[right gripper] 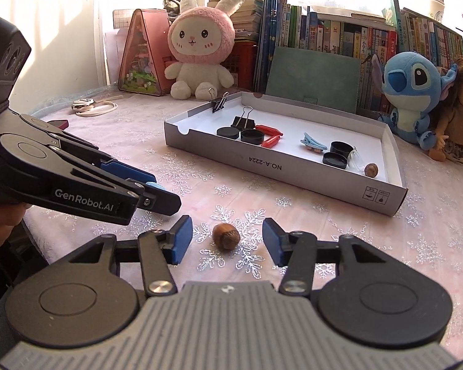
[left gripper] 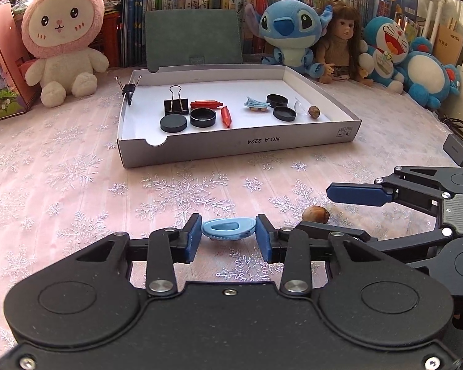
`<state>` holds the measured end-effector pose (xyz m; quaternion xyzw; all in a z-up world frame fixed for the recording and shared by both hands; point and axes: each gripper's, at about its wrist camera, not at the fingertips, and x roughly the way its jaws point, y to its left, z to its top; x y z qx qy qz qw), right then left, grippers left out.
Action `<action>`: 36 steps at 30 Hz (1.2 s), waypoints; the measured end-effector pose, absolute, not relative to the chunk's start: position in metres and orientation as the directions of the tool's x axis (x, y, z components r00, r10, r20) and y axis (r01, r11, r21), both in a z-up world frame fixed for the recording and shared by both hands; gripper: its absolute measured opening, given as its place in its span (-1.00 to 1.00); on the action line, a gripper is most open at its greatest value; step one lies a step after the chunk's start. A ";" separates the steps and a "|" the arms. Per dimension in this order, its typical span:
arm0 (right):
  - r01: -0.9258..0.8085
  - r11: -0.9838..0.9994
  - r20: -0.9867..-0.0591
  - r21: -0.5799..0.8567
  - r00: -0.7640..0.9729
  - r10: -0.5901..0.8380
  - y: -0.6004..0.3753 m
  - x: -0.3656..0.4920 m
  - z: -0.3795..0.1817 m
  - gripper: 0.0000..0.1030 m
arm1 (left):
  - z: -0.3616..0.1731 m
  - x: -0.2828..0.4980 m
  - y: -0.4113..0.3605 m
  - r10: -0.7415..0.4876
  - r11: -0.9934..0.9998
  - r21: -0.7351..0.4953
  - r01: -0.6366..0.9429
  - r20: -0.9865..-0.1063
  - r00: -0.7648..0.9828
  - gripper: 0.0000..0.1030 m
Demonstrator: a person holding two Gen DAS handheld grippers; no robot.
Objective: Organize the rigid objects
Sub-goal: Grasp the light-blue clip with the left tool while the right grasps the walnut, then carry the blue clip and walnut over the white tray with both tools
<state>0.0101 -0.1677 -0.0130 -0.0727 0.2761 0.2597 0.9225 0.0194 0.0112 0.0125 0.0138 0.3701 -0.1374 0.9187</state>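
A light-blue hair clip (left gripper: pixel 228 229) lies low over the snowflake tablecloth, and my left gripper (left gripper: pixel 228 234) is shut on it, a blue pad pressing each end. In the right wrist view the left gripper (right gripper: pixel 157 189) comes in from the left, with a bit of the blue clip (right gripper: pixel 155 186) showing between its tips. A brown nut (right gripper: pixel 226 236) rests on the cloth between the pads of my right gripper (right gripper: pixel 227 240), which is open with a gap on both sides. From the left wrist view the nut (left gripper: pixel 316 214) sits between the right gripper's fingers (left gripper: pixel 355 193).
A shallow white box (left gripper: pixel 231 149) stands ahead, holding a binder clip (left gripper: pixel 176 104), red pieces (left gripper: pixel 206 104), black lids (left gripper: pixel 202 117), another blue clip (left gripper: pixel 256 104) and a nut (left gripper: pixel 314 112). Plush toys, a doll and books line the back. A black adapter (left gripper: pixel 455 149) lies at the right.
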 end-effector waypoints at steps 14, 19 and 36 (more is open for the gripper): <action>-0.452 0.892 -0.538 0.010 0.750 0.386 -0.172 0.016 -0.003 -0.53 | 0.024 0.032 0.012 -0.235 0.967 -0.082 0.242 -0.659 0.715 -0.31; -0.399 0.917 -0.528 0.014 0.775 0.346 -0.181 0.035 0.011 -0.53 | 0.041 0.051 0.015 -0.232 0.970 -0.090 0.228 -0.633 0.739 -0.31; -0.203 0.973 -0.573 0.112 0.787 0.230 -0.215 0.163 0.062 -0.53 | 0.087 0.186 0.017 -0.195 0.980 -0.153 0.128 -0.613 0.766 -0.31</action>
